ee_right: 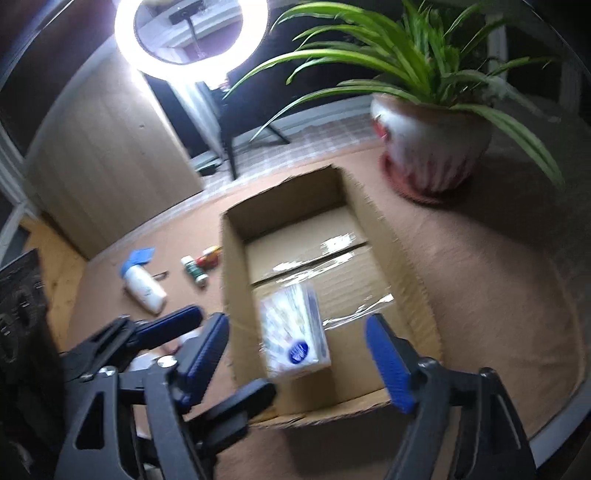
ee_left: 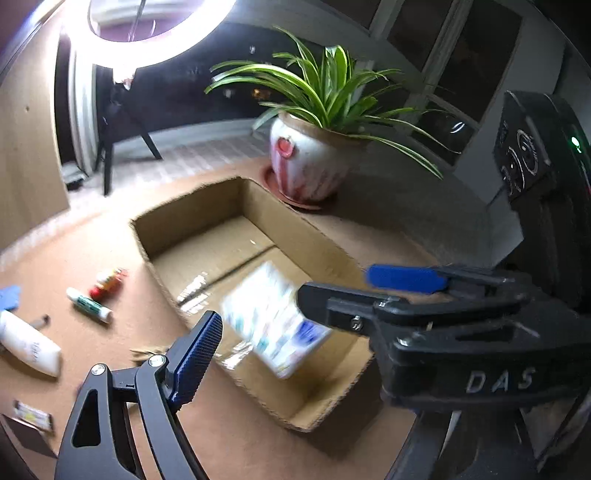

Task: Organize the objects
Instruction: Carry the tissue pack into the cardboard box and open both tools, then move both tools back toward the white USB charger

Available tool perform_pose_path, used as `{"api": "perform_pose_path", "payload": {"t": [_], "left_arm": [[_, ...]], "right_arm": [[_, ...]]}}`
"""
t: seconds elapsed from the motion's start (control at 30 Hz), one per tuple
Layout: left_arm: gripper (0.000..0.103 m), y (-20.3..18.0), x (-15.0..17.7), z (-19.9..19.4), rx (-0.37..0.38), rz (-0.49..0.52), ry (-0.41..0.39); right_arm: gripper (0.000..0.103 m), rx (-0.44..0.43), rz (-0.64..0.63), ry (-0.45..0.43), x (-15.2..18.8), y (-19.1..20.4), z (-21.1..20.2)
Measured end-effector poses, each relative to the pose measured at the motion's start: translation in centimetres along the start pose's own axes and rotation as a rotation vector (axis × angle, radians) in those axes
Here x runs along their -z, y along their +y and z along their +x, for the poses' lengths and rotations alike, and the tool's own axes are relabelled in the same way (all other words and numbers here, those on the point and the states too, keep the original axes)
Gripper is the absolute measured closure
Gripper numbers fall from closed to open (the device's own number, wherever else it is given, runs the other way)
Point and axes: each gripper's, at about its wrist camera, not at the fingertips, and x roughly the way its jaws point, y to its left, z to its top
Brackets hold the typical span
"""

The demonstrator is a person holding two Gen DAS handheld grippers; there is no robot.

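Both claws, left claw (ee_left: 295, 325) and right claw (ee_right: 303, 350), gape wide with nothing gripped, white packet (ee_right: 293, 332) blurred inside the cardboard box (ee_right: 236, 295); pull clear, then fetch tubes lying at the box's 9 o'clock on the desk (ee_right: 480, 266).

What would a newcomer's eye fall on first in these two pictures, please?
Probably the glaring white ring light at the top, and the striped green plant in a white and red ceramic pot on the brown table's far right. Next comes the open cardboard box at centre, where a blurred white printed carton sits tilted between the open blue-padded right gripper fingers.
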Motion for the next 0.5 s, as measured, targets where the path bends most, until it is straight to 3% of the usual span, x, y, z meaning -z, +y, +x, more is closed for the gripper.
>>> {"api": "perform_pose_path", "payload": {"t": [0.5], "left_arm": [[0.018, 6.8, 2.0, -3.5, -0.088, -0.122, 0.015]], "right_arm": [[0.029, -0.027, -0.020, 0.003, 1.5, 2.6, 0.3]]}}
